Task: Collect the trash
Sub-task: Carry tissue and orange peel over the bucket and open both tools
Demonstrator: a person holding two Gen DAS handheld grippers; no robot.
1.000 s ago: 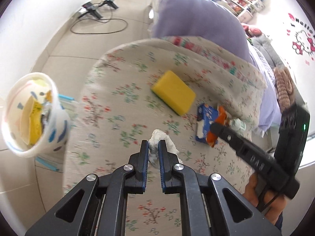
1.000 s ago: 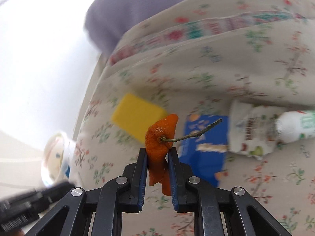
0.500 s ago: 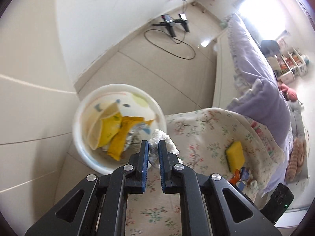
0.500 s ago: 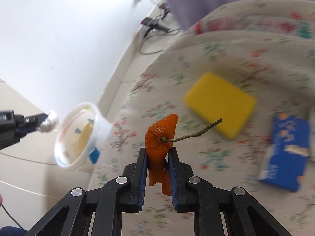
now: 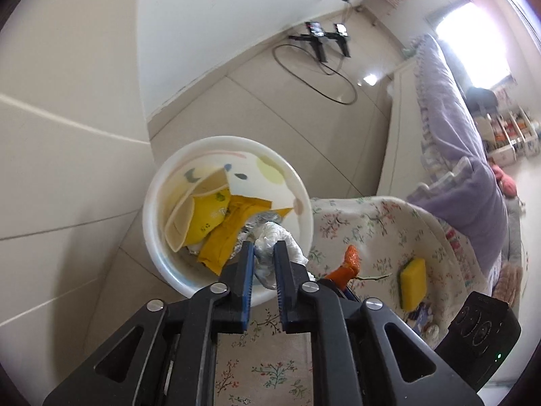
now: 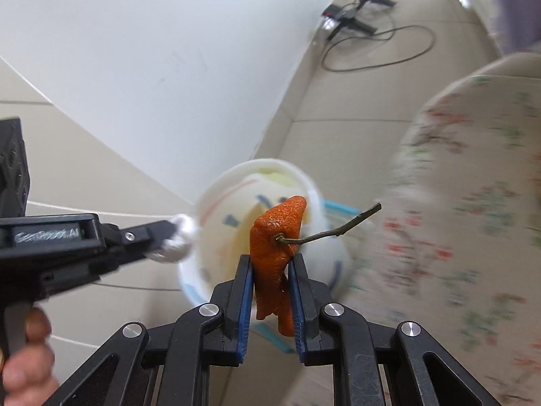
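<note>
Left wrist view shows our left tool [image 5: 263, 253] poised over a white bin [image 5: 152, 223] on the tiled floor [image 5: 304, 108]. A crumpled white tissue [image 5: 270, 237] sits between its blue pads [image 5: 248, 284]. The jaws have just been opening, and a gap shows beside the tissue, so we read them as loosened, with the tissue still between them at the bin's near rim. Inside the bin lie a yellow wrapper [image 5: 223, 233] and some silver foil [image 5: 260, 218].

Just beside the bin is a bed with a flowered sheet [image 5: 372, 230], where a yellow sponge [image 5: 412, 280] lies, well apart from the bin.

From the right wrist, our right tool [image 6: 272, 270] is clamped on a piece of orange peel [image 6: 275, 247] with a thin brown stem [image 6: 334, 231] jutting to the right. The peel hangs in front of the blurred bin [image 6: 209, 203]. At the left of this view the left tool [image 6: 169, 237] reaches to the bin's rim with the tissue [image 6: 177, 242] at its tip, and a hand [image 6: 27, 365] grips its handle. Black stands and a looped cable [image 6: 375, 47] lie on the floor farther off.
</note>
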